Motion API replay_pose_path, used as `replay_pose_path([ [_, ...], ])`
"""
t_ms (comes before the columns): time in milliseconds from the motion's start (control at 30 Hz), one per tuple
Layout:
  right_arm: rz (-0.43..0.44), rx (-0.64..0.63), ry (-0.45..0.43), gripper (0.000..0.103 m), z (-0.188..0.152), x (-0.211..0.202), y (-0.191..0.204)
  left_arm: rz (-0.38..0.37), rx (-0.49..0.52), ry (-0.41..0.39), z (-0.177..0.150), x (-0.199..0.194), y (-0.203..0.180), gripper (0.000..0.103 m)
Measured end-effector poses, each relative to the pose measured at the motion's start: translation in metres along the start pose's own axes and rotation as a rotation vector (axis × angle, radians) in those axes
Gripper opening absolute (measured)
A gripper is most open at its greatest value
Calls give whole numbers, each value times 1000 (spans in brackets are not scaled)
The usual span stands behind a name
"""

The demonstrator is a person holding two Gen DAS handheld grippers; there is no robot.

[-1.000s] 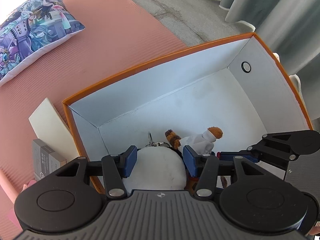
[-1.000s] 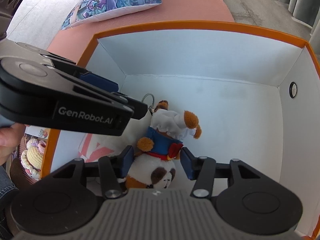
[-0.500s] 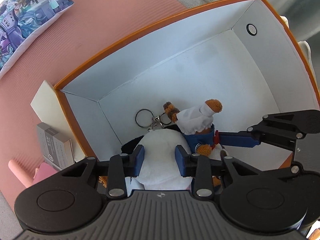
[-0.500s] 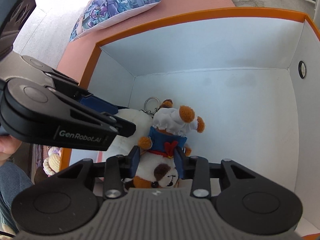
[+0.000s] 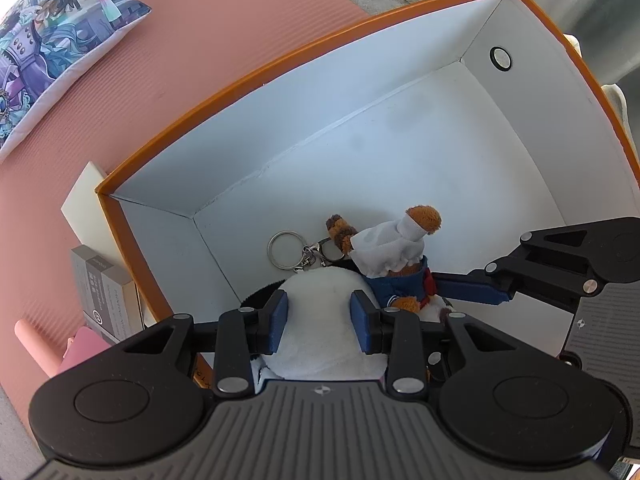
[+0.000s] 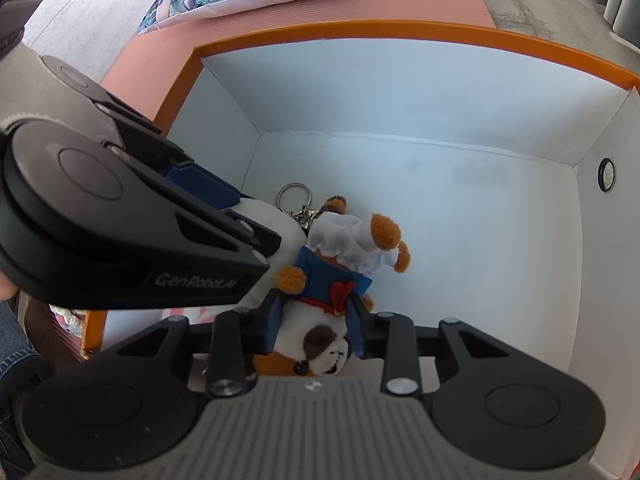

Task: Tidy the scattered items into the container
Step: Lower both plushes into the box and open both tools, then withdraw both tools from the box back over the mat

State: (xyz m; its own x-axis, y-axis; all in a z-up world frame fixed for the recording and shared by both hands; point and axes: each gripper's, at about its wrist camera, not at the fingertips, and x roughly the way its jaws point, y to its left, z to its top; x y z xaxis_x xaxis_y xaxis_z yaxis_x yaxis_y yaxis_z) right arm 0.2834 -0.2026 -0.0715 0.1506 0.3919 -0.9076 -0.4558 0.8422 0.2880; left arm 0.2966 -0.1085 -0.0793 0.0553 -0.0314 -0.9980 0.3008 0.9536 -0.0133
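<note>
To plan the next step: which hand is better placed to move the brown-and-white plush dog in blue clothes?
Right. The right fingers, just closed further, pinch the brown-and-white plush dog; the left fingers, also just closed, grip the round white plush beside it.

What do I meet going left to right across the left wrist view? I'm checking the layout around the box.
Printed pillow → grey carton → key ring → dog plush → right gripper.
</note>
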Motion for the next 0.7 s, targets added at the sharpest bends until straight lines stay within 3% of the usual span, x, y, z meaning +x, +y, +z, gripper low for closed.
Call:
replay_pose_path([
  [233, 57, 75, -41, 41, -2, -4, -13, -19, 13, -56, -13, -12, 10, 40],
  [700, -106, -2, -85, 52, -18, -29, 7, -60, 16, -181, -48, -48, -7, 40],
])
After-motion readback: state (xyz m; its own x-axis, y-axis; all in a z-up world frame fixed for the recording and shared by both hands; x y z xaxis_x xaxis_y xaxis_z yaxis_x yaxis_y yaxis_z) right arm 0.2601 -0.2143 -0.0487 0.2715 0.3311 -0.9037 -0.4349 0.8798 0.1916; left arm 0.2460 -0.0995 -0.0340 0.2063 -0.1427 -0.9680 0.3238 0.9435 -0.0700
